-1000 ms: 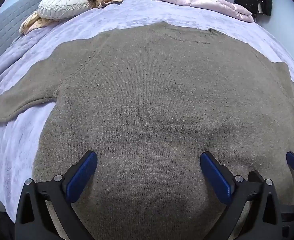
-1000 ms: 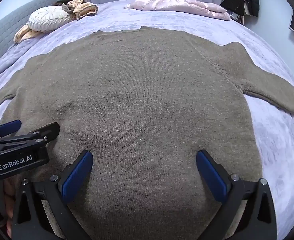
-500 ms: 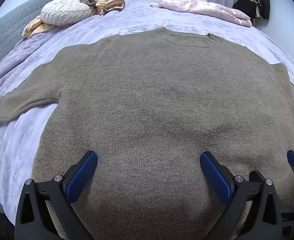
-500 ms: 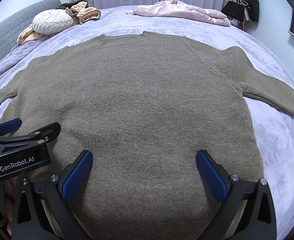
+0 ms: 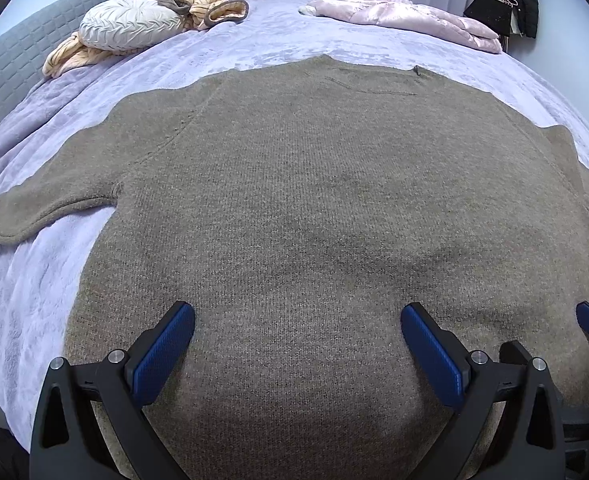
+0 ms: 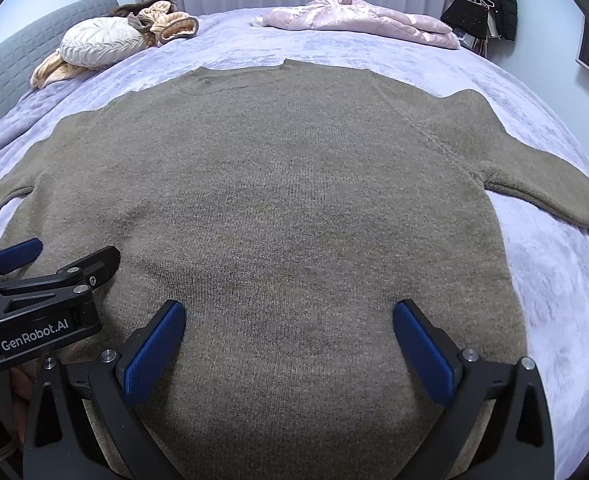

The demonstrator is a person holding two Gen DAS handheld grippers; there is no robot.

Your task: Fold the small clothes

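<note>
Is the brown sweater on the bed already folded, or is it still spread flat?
Spread flat. The brown sweater lies open on the bed, both sleeves stretched out sideways, no fold visible.

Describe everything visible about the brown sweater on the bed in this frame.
The brown sweater is a fuzzy olive-brown knit, apparently wool-like, spread flat and unfolded on the lavender bedspread. Its neckline points toward the far side of the bed and its hem lies nearest the cameras. Both sleeves stretch outward to the sides, and diagonal shoulder seams show. A few shallow wrinkles mark the body. The left gripper and right gripper are above the hem area, both open, gripping nothing.
</note>
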